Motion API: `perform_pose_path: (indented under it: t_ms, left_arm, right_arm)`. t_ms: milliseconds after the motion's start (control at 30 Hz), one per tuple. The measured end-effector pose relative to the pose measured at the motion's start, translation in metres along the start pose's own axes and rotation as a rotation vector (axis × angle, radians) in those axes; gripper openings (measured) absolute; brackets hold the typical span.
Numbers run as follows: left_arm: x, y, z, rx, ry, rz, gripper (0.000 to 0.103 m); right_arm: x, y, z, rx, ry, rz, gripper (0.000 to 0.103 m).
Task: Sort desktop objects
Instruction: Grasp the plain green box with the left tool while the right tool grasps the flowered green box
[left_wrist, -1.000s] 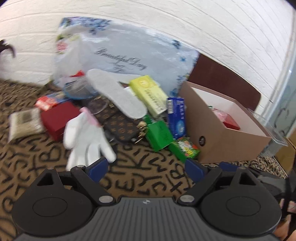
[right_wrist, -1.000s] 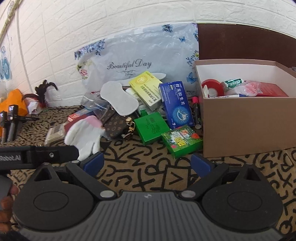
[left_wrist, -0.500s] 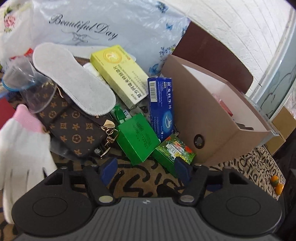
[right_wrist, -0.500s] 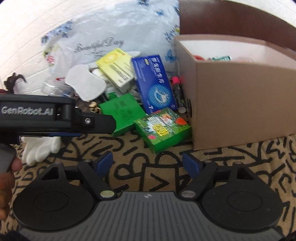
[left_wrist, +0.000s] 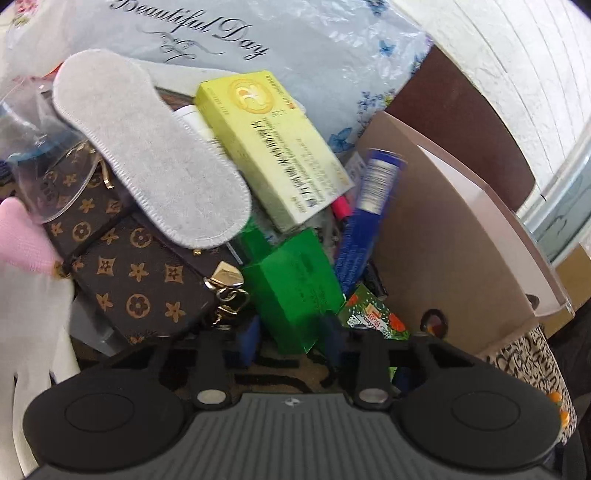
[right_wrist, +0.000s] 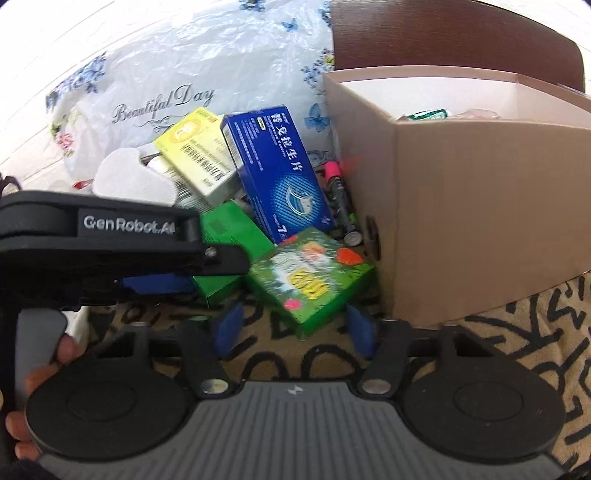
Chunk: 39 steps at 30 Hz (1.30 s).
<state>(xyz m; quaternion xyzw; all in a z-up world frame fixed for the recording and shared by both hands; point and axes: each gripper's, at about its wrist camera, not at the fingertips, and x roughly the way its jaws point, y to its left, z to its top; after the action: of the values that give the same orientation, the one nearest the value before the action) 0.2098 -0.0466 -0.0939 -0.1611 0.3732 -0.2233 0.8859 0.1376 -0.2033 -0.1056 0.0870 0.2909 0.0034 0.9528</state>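
A pile of desk objects lies left of an open cardboard box. My left gripper is open, its blue fingertips on either side of the near end of a plain green box; contact is unclear. My right gripper is open, its fingertips flanking the near corner of a green patterned box. A blue box and a yellow box lean behind them.
A brown monogram pouch, a grey felt insole, a white glove and a printed plastic bag lie left. Markers stand by the cardboard box. A patterned cloth covers the table. The left gripper's body crosses the right view.
Both grippers have moved forward and down into the pile. The left one's fingers have narrowed around the plain green box; the right one now reaches the patterned green box.
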Motion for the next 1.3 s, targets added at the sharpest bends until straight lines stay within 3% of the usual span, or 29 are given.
perform_pose_path:
  t_ms: [33, 200, 700, 767, 833, 867, 900, 967, 1033, 1200, 1300]
  left_arm:
    - [-0.001, 0.002, -0.001, -0.016, -0.003, -0.01, 0.03]
    - [-0.013, -0.001, -0.011, -0.028, -0.013, -0.002, 0.019]
    - [-0.095, 0.004, -0.08, -0.071, 0.007, 0.011, 0.019]
    - [-0.104, 0.005, -0.088, -0.079, -0.001, 0.035, 0.021]
    - [-0.111, 0.005, -0.092, -0.067, -0.027, 0.079, 0.034]
    - [-0.114, 0.004, -0.093, -0.054, -0.042, 0.103, 0.039]
    - [-0.117, 0.004, -0.093, -0.039, -0.059, 0.126, 0.051]
    - [-0.122, 0.002, -0.092, 0.004, -0.086, 0.169, 0.06]
    - [-0.125, 0.001, -0.09, 0.037, -0.101, 0.179, 0.068]
    - [-0.114, -0.007, -0.079, 0.131, -0.092, 0.139, 0.073]
    - [-0.103, -0.015, -0.078, 0.197, -0.083, 0.144, 0.074]
  right_arm:
    - [0.0, -0.002, 0.001, 0.006, -0.004, 0.0, 0.043]
    - [-0.002, -0.009, 0.002, 0.006, -0.004, 0.027, 0.039]
    - [-0.07, -0.008, -0.025, -0.103, 0.082, 0.223, 0.036]
    - [-0.08, -0.009, -0.029, -0.131, 0.095, 0.24, 0.036]
    - [-0.087, -0.009, -0.032, -0.152, 0.1, 0.241, 0.042]
    - [-0.09, -0.009, -0.033, -0.16, 0.093, 0.235, 0.049]
    - [-0.092, -0.009, -0.034, -0.17, 0.079, 0.223, 0.053]
    - [-0.092, -0.007, -0.034, -0.199, 0.062, 0.192, 0.075]
    - [-0.09, -0.006, -0.032, -0.239, 0.046, 0.184, 0.078]
    - [-0.074, -0.004, -0.025, -0.372, 0.006, 0.243, 0.081]
    - [-0.059, -0.002, -0.022, -0.456, 0.03, 0.26, 0.081]
